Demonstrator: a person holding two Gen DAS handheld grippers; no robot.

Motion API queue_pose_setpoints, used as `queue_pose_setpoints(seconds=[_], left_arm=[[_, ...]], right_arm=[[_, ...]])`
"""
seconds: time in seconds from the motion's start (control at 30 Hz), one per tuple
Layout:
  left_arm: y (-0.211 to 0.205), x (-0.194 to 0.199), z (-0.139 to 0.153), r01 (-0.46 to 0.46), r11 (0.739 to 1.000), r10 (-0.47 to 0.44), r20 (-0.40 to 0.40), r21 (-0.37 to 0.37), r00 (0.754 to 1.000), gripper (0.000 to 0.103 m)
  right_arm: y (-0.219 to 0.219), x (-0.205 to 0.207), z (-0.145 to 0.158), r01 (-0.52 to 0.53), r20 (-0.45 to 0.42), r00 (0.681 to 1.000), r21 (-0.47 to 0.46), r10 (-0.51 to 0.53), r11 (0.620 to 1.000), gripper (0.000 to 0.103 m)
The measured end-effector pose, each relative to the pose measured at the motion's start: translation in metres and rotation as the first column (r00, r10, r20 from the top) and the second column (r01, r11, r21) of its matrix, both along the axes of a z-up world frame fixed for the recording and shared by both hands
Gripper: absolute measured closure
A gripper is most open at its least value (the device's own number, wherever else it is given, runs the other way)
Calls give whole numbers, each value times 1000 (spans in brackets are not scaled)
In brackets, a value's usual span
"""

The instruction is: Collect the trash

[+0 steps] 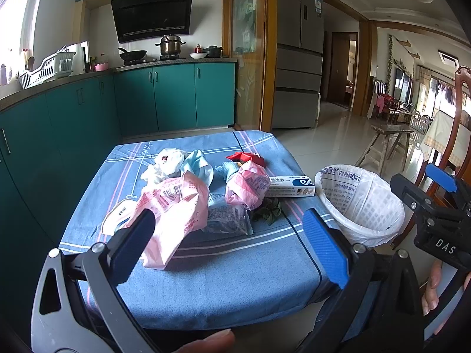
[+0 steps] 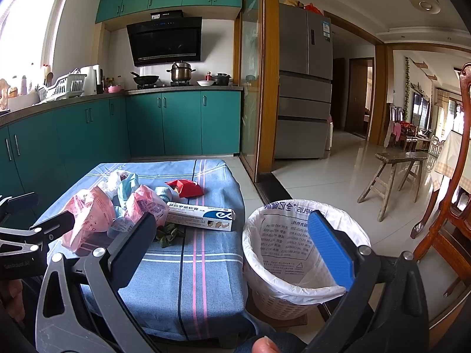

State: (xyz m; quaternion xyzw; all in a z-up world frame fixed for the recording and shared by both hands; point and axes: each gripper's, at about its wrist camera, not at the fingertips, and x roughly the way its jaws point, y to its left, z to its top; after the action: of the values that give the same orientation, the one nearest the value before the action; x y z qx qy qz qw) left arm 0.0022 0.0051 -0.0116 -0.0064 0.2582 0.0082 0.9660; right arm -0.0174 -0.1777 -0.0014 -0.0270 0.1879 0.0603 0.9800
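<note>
A table under a blue striped cloth (image 1: 220, 288) carries the trash: a large pink plastic bag (image 1: 176, 203), a smaller pink bag (image 1: 248, 186), a crumpled white bag (image 1: 167, 161), a red wrapper (image 1: 248, 157), a white ointment box (image 1: 290, 186), a clear packet (image 1: 226, 217) and some green leaves (image 1: 269, 211). A white basket with a plastic liner (image 2: 282, 235) stands off the table's right edge. My left gripper (image 1: 229, 235) hovers open over the near side of the pile, its left finger in front of the large pink bag. My right gripper (image 2: 232, 223) is open between table and basket, holding nothing.
Teal kitchen cabinets (image 1: 164, 97) run along the left and back. A fridge (image 2: 306, 88) stands behind the table. A wooden stool (image 2: 394, 176) and a wooden chair (image 2: 453, 206) are to the right of the basket on a tiled floor.
</note>
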Motion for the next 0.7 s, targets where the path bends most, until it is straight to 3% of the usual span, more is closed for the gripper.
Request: queue_pose_setpoints(seconds=[0.7], left_arm=[[-1,-1,-2,5,1000,-5,-5,3,1000,3]], right_arm=[[-8,-4,2,42,24,999,7,-42,999,2]])
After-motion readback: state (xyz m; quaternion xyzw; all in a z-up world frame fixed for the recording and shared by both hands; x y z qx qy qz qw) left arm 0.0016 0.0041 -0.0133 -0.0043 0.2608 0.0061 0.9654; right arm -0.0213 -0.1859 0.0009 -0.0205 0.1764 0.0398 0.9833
